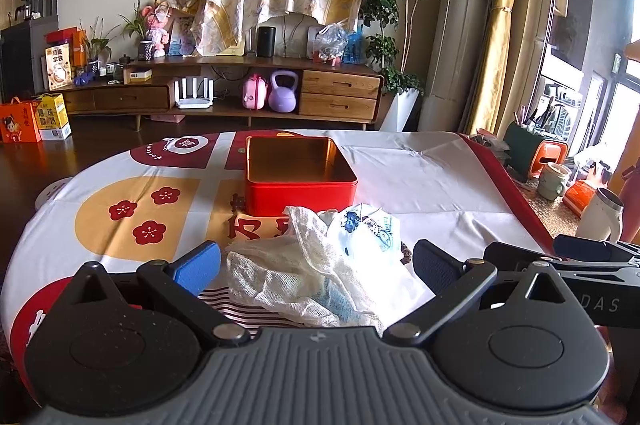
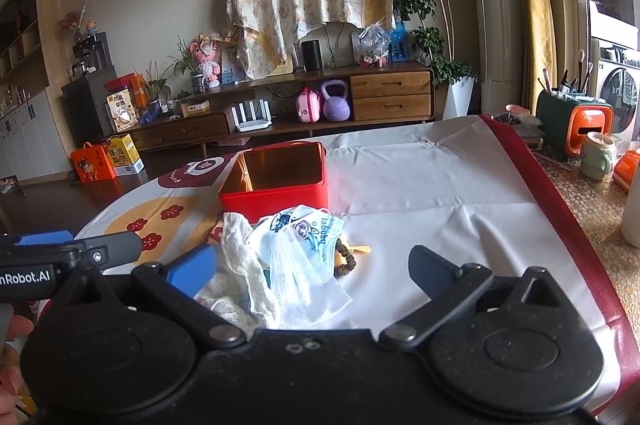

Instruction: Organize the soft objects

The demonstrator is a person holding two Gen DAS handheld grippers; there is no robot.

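A heap of soft things lies on the table in front of an open red tin [image 1: 300, 177] [image 2: 276, 177] with a gold inside. The heap holds a white gauze cloth [image 1: 288, 273] [image 2: 240, 265], a light blue printed face mask [image 1: 372, 225] [image 2: 316, 229] and a clear thin bag [image 2: 304, 277]. A brown bead bracelet [image 2: 344, 259] peeks out at the heap's right. My left gripper [image 1: 316, 271] is open, its fingers either side of the heap's near part. My right gripper [image 2: 312, 271] is open too, just before the heap. Neither holds anything.
The table wears a white cloth [image 1: 420, 177] [image 2: 420, 185] with red and yellow prints and a red right edge. To the right stand a green mug [image 1: 554, 181] [image 2: 596, 155], a white jug [image 1: 600, 221] and a utensil holder [image 2: 568, 121]. Behind is a wooden TV cabinet [image 1: 248, 85].
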